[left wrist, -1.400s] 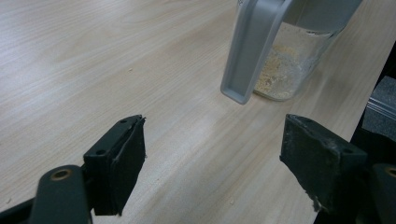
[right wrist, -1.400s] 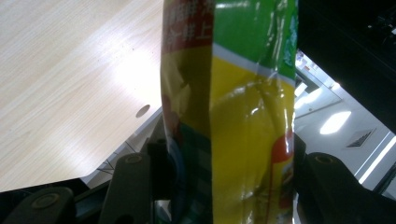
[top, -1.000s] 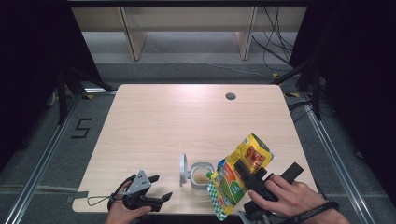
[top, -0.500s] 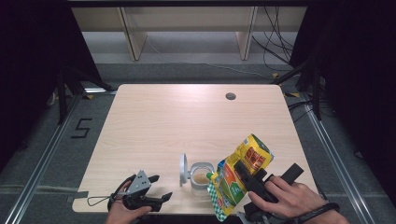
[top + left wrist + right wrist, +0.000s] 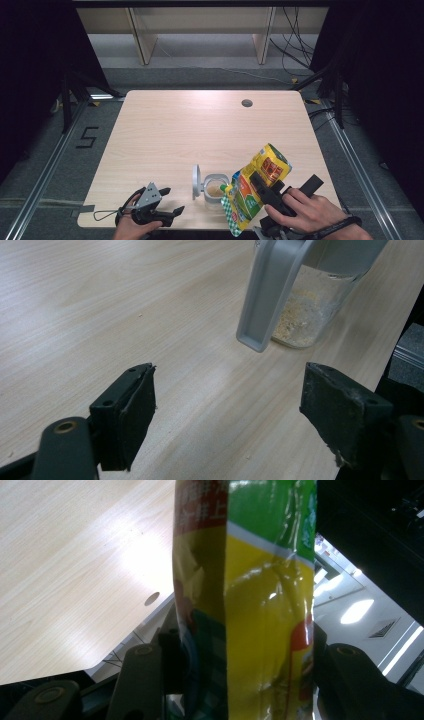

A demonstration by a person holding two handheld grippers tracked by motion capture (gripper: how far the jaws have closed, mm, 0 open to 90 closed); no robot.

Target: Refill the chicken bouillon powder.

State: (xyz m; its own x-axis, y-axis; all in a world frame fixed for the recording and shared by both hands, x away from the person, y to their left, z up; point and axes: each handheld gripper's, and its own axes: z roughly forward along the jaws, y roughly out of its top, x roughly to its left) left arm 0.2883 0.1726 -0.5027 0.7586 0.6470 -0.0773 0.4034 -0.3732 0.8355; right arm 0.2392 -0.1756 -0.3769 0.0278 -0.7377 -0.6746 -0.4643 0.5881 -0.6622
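A yellow and green food bag (image 5: 255, 187) is tilted with its lower corner over a clear jar (image 5: 215, 189) near the table's front edge. My right gripper (image 5: 267, 192) is shut on the bag (image 5: 250, 605), its jaws pressing both sides. The jar (image 5: 312, 305) holds a layer of pale crumbs, and its grey hinged lid (image 5: 196, 181) stands open to the left, where the lid (image 5: 272, 290) hangs beside the glass. My left gripper (image 5: 162, 202) rests at the front left of the jar, open, with nothing between its pads (image 5: 135, 415).
The light wooden table (image 5: 200, 130) has a round cable hole (image 5: 247, 103) at the back right. Shelving legs and cables stand beyond the far edge. A floor mark "5" (image 5: 86, 136) lies left of the table.
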